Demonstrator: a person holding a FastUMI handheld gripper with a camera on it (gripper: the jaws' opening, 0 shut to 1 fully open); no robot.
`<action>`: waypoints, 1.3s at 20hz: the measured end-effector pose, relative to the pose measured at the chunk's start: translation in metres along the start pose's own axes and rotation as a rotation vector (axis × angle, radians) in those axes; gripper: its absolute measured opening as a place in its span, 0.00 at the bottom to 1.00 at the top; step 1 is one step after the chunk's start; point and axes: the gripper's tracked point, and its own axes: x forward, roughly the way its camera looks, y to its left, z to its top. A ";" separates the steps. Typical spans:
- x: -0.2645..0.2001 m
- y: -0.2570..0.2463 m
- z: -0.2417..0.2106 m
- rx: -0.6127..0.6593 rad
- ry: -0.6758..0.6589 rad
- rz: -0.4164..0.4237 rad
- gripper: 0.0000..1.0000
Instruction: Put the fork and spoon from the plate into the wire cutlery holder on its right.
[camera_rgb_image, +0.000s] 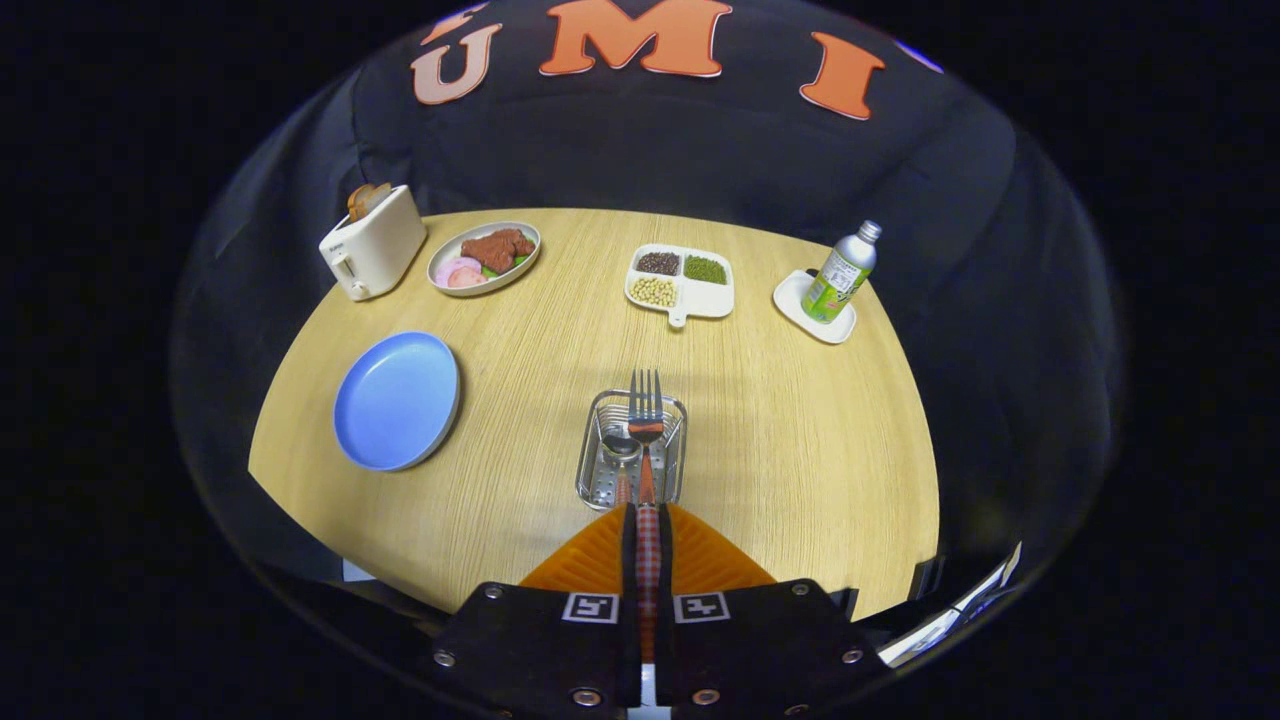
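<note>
One fork (646, 420) in tongs (648, 520), tines pointing away.

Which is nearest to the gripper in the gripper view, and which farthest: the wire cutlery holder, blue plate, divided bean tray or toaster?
The gripper has its fingers shut on the fork.
1. Wire cutlery holder, just ahead of the fingers.
2. Blue plate, off to the left.
3. Divided bean tray, straight beyond the holder.
4. Toaster, at the table's far left edge.

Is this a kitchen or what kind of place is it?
Probably a pretend dining table in a recording booth: a toaster, a plate of food and a wire cutlery holder, where the gripper holds a fork.
</note>
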 end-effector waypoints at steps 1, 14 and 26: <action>0.000 0.000 -0.001 -0.001 0.044 0.017 0.06; 0.032 -0.008 -0.015 -0.108 0.438 0.097 0.08; 0.038 0.010 0.033 0.003 0.274 0.200 0.22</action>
